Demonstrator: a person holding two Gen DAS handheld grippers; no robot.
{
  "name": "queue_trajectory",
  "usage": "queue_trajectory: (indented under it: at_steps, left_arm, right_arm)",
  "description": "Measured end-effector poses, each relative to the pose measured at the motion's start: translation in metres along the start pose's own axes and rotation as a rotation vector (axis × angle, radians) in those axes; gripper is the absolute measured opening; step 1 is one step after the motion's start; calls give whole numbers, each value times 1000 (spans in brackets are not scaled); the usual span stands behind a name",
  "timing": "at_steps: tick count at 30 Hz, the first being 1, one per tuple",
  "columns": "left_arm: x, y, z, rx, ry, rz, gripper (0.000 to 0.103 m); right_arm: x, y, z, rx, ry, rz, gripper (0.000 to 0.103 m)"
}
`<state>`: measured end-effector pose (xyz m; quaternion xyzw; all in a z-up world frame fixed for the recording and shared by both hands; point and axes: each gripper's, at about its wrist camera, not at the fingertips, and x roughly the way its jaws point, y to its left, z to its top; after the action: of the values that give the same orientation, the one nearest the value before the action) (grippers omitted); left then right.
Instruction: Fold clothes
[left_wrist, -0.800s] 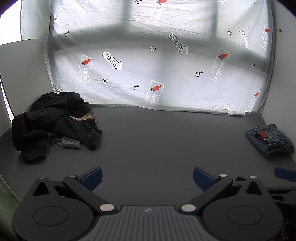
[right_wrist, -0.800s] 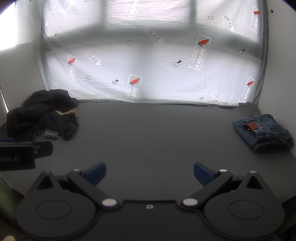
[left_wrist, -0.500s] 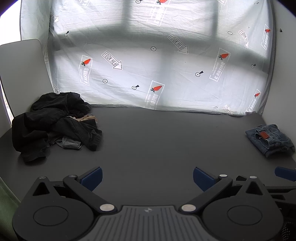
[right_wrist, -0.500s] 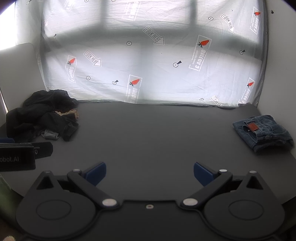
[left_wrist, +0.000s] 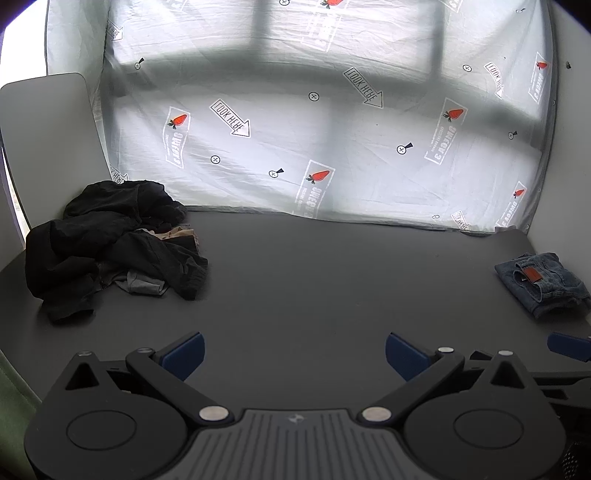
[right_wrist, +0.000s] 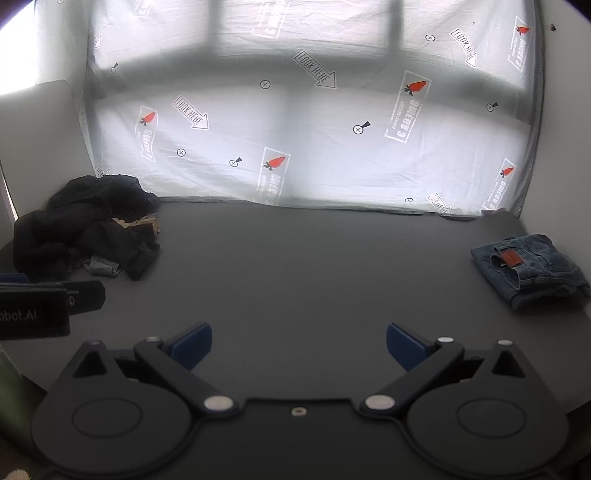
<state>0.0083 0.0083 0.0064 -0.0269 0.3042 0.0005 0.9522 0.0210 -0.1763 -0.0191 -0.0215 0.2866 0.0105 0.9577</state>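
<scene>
A heap of crumpled dark clothes (left_wrist: 110, 243) with bits of tan and grey cloth lies at the far left of the dark table (left_wrist: 314, 280); it also shows in the right wrist view (right_wrist: 88, 229). Folded blue jeans (left_wrist: 543, 284) with a brown patch lie at the right edge, also in the right wrist view (right_wrist: 528, 269). My left gripper (left_wrist: 293, 354) is open and empty over the table's near edge. My right gripper (right_wrist: 299, 347) is open and empty, beside the left one. Both are well short of the clothes.
A white printed sheet (left_wrist: 314, 129) hangs behind the table. A pale chair back (left_wrist: 44, 122) stands at the far left. The left gripper's side (right_wrist: 44, 306) shows at the left of the right wrist view; a blue fingertip (left_wrist: 569, 345) of the right gripper shows in the left wrist view.
The views shift very slightly; both grippers stay open and empty. The clothes have not moved.
</scene>
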Motion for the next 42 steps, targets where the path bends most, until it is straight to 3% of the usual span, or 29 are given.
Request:
queue_trajectory:
  at_steps: [16,22,27,30,33,38,42]
  left_arm:
    - [6,-1,3,2,19,-13,103]
    - [14,0,0,-20,59,-32,103]
    - [34,0,-2,-98,147,-45,103]
    - [51,-4,1,-147,203,-86,102]
    - [66,-12,6,-162,210,-113,102]
    - [96,-34,32,-162,239,-62,101]
    - [104,-31,72,-200,204,-32,101]
  right_arm:
    - [2,-1,0,18,-8,-8,102]
    - [-2,-14,-3,104,-56,-13,102]
    - [1,-43,-1,233,-123,3,102]
    - [16,-55,5,284,-121,70,102]
    - [38,-68,12,343,-112,172,103]
    - [95,-88,32,473,-71,352,103]
    - [142,-100,50,573,-48,477,103]
